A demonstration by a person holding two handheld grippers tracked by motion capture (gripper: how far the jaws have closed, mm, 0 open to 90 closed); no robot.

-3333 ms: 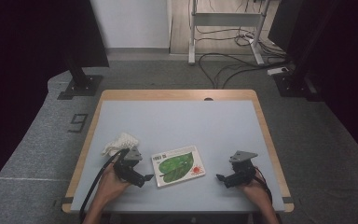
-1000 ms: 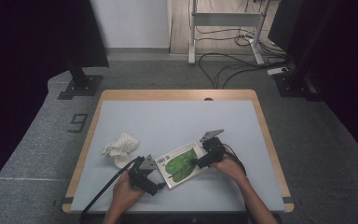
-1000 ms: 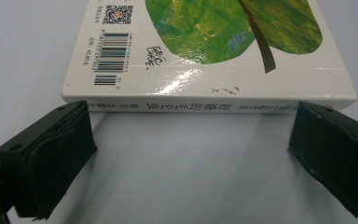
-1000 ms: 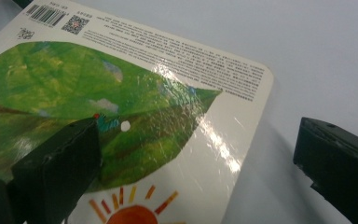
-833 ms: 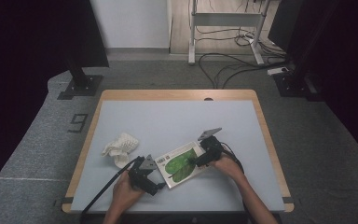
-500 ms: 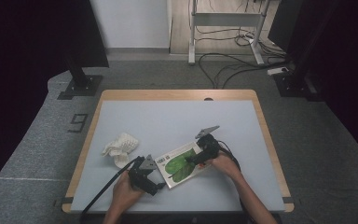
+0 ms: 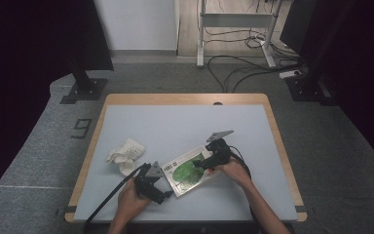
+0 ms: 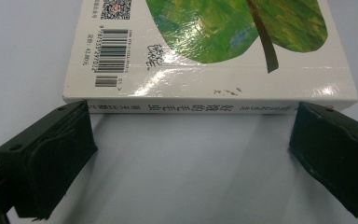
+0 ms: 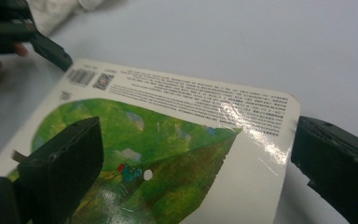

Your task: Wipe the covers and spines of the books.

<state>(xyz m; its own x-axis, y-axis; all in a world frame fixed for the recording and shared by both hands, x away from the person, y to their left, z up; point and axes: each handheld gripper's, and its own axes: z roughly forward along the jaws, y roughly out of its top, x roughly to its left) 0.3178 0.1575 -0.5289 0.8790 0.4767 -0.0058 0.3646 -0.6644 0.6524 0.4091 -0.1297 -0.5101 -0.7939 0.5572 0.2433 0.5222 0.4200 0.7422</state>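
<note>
Right now the picture book (image 7: 190, 169) lies flat, back cover up, on the pale grey table top (image 7: 175, 122), close to the person's edge, with the big green leaf and the barcode showing. Everything else I place from that book. The left gripper (image 7: 161, 184) sits at its near-left side, and in the left gripper view its two black jaws stand wide apart, level with the spine (image 8: 205, 108), one near each end of it, gripping nothing. The right gripper (image 7: 205, 164) hangs over the book's right part; in the right gripper view its jaws are also spread wide, one above the leaf and one just off the cover's outer edge, and I cannot tell whether either touches the cover. A crumpled white cloth (image 7: 125, 152) lies to the left of the book, apart from it. To my eye the work is at its very start: both tools have been brought up to the book, but it is neither lifted, opened nor clamped. What seems left is the whole handling itself, first closing on an edge or the spine.
</note>
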